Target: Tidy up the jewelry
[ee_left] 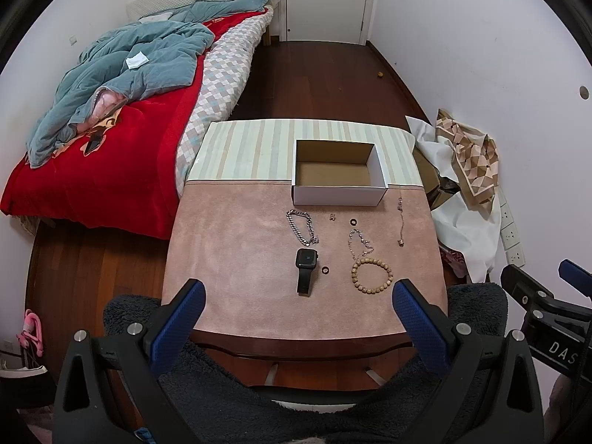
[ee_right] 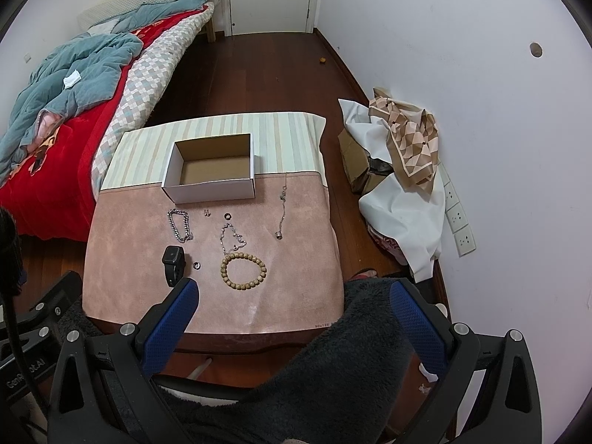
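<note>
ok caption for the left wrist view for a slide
Open left gripper hovers before a pink mat holding a watch, bead bracelet, chains and rings, with an empty box behind.

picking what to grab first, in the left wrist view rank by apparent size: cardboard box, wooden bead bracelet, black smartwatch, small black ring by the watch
1. cardboard box
2. wooden bead bracelet and black smartwatch: similar extent, too close to rank
3. small black ring, clearly smallest

We are in a home bedroom: an unmade bed [ee_left: 111, 118] with a quilt [ee_left: 122, 74], a wooden floor [ee_left: 307, 74], a white door [ee_left: 327, 0].
</note>
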A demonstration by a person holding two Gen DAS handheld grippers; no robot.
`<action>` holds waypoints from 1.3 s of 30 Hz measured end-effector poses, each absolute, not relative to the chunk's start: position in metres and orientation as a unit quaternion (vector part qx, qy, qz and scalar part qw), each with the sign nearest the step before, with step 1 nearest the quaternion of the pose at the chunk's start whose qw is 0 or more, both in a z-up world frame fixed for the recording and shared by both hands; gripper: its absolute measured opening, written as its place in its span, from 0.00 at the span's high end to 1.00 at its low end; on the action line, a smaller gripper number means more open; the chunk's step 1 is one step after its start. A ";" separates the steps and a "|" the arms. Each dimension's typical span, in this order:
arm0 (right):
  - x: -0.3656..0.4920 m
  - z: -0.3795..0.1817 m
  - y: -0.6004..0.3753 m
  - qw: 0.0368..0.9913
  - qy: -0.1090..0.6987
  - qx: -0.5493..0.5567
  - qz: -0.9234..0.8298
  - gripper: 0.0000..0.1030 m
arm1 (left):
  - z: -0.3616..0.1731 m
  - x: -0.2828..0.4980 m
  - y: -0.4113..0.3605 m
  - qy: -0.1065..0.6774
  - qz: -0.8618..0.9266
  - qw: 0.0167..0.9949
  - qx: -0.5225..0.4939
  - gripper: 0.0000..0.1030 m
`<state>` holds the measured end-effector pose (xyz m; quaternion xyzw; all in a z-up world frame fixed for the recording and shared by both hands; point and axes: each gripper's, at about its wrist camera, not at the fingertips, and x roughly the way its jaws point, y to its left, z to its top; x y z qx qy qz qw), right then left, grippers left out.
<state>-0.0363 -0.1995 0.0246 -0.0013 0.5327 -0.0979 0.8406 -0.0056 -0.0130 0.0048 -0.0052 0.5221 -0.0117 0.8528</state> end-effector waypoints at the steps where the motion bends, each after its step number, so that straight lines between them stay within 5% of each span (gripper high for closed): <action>1: -0.036 0.025 -0.199 0.841 0.532 -0.002 -0.098 0.00 | 0.005 -0.006 -0.012 0.522 -0.012 0.853 -0.006 0.00; 22: -0.016 0.011 -0.208 0.844 0.524 0.010 -0.109 0.00 | -0.011 0.013 -0.007 0.511 0.019 0.859 0.000 0.00; 39: 0.067 -0.188 -0.224 0.753 0.650 -0.010 -0.100 0.00 | -0.174 0.081 0.000 0.611 0.054 0.788 0.047 0.00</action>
